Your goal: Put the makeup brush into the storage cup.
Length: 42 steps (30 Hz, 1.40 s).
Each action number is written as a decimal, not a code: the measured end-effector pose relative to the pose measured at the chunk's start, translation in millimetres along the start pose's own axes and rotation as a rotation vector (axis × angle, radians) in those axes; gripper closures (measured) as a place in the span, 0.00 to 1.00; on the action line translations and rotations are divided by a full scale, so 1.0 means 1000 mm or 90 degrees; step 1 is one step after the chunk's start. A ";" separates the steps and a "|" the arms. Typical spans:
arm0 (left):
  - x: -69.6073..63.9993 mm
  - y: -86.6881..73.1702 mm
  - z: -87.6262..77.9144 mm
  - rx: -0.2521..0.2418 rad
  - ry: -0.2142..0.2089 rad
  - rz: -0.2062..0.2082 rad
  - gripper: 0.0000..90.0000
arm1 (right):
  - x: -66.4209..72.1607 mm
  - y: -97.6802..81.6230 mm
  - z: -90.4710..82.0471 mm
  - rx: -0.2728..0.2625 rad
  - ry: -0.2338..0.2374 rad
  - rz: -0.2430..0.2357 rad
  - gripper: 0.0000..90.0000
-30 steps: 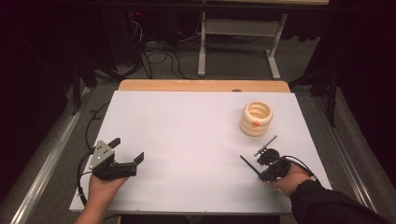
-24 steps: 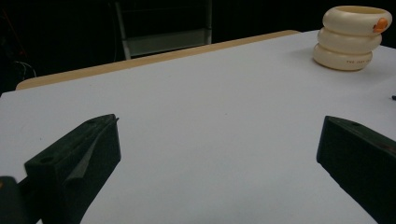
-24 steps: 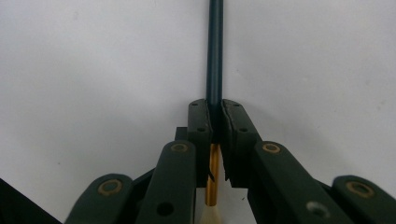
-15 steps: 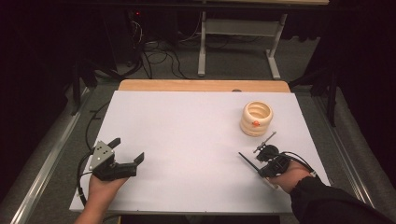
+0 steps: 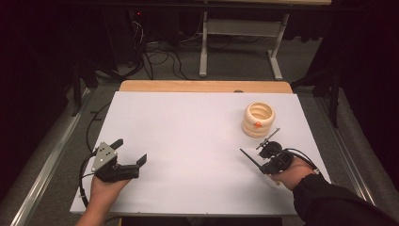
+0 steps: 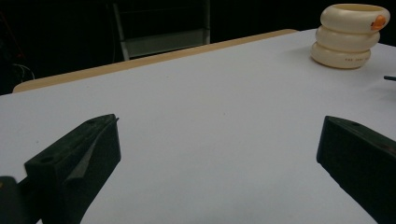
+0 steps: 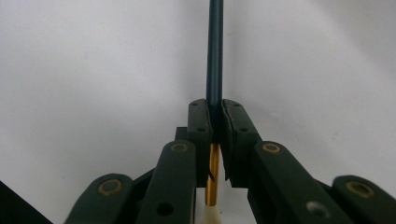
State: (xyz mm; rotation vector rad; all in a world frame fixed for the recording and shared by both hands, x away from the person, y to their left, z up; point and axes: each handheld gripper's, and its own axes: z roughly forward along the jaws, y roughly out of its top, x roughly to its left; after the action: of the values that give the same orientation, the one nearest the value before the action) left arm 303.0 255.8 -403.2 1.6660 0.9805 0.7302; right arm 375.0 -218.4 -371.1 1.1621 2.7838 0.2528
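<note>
While the right tool [image 7: 214,122] is clamped on a thin brush [image 7: 215,51]:
Brush axis: straight ahead
Ringed pot [image 5: 258,118]: just beyond, nearer right hand
Left tool [image 5: 128,153]: apart, empty

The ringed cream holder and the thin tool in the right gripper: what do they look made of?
Ringed cream holder: likely glazed ceramic or glossy plastic, with soft highlights on its stacked rings. Thin tool: dark matte shaft, shiny gold ferrule, pale handle end, probably a paintbrush; right gripper clamps it.

The high view looks forward and down over my whole surface [image 5: 197,141]. My left tool's camera skims low across it, sharing the ringed cream holder [image 6: 350,35]. My right tool's camera stares close at white surface.
</note>
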 end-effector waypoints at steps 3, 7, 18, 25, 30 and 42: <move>-0.002 0.003 0.005 0.001 0.000 -0.003 0.00 | 0.000 0.003 -0.003 -0.009 0.000 -0.003 0.95; 0.000 0.014 0.009 -0.008 -0.006 -0.026 0.01 | 0.000 0.007 -0.007 -0.024 0.003 -0.008 0.95; -0.014 0.047 0.040 -0.039 0.013 0.000 0.01 | -0.002 0.012 -0.011 -0.036 0.005 -0.023 0.95; -0.026 0.049 0.059 -0.047 0.017 0.006 0.01 | -0.002 0.015 -0.012 -0.039 0.010 -0.029 0.95; -0.038 0.041 0.074 -0.039 -0.004 0.004 0.01 | 0.000 0.019 -0.015 -0.048 0.009 -0.043 0.95; -0.055 0.024 0.086 -0.021 -0.042 0.031 0.01 | 0.005 0.025 -0.016 -0.049 0.012 -0.059 0.95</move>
State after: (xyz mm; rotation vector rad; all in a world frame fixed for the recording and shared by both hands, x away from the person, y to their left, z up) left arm 353.9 164.3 -405.4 1.6797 0.8800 0.7152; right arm 386.0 -199.0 -350.5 1.0168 2.8074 0.3593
